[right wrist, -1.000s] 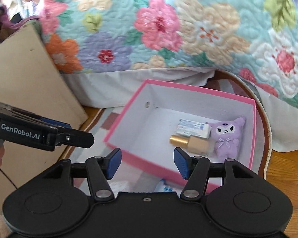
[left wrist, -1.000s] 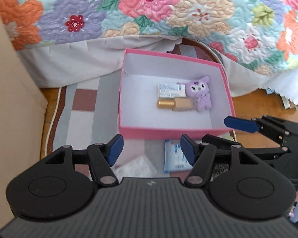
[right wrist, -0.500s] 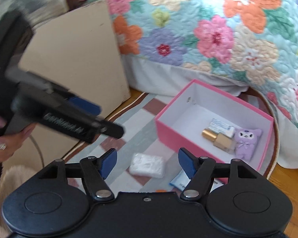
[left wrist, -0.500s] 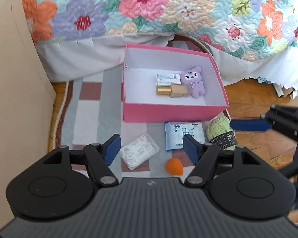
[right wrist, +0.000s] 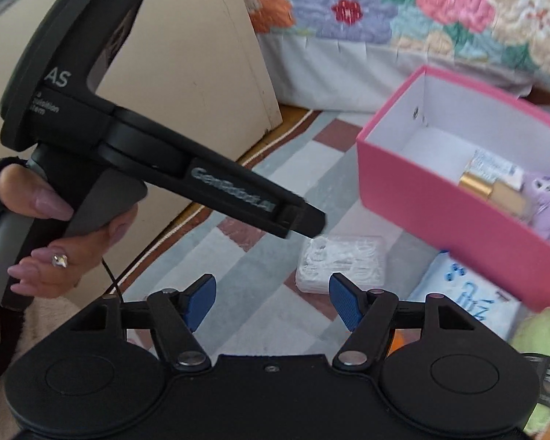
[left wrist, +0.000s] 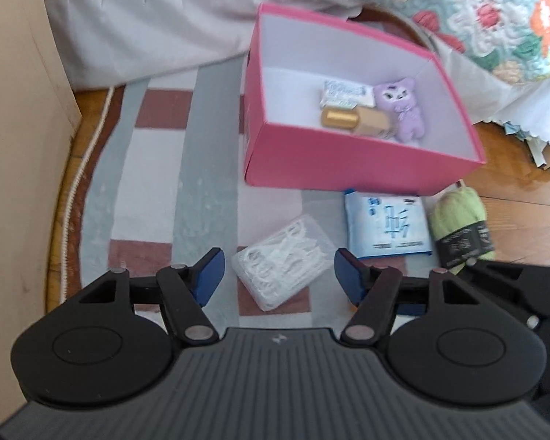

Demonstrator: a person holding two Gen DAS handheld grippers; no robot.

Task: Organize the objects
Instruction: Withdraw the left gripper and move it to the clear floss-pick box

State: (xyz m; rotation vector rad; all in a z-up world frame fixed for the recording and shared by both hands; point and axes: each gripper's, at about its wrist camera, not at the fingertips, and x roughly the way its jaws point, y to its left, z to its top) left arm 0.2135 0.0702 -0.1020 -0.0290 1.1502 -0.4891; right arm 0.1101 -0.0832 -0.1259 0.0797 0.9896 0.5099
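Note:
A clear case of white floss picks (left wrist: 282, 269) lies on the striped rug (left wrist: 157, 183). My left gripper (left wrist: 278, 275) hangs just above it with the case between its blue pads; the jaws are closing but the pads do not touch it. My right gripper (right wrist: 271, 293) stands open and empty over the rug, just short of the floss case (right wrist: 343, 260). The pink box (left wrist: 348, 168) holds a purple plush (left wrist: 403, 110), a gold-capped bottle (left wrist: 355, 121) and a small white packet (left wrist: 344, 93). A blue-white packet (left wrist: 387, 225) and green yarn (left wrist: 458, 223) lie in front of the box.
A beige board (left wrist: 18, 110) stands along the left. The bed with its floral quilt (left wrist: 495, 18) and grey skirt closes off the back. Wooden floor (left wrist: 524, 201) shows to the right of the rug. A hand (right wrist: 44, 256) holds the left gripper's handle.
Both grippers have come down toward the rug. The floss case now sits between the left fingers. The right view has swung left, so the left gripper fills it, and the right jaws stand wider.

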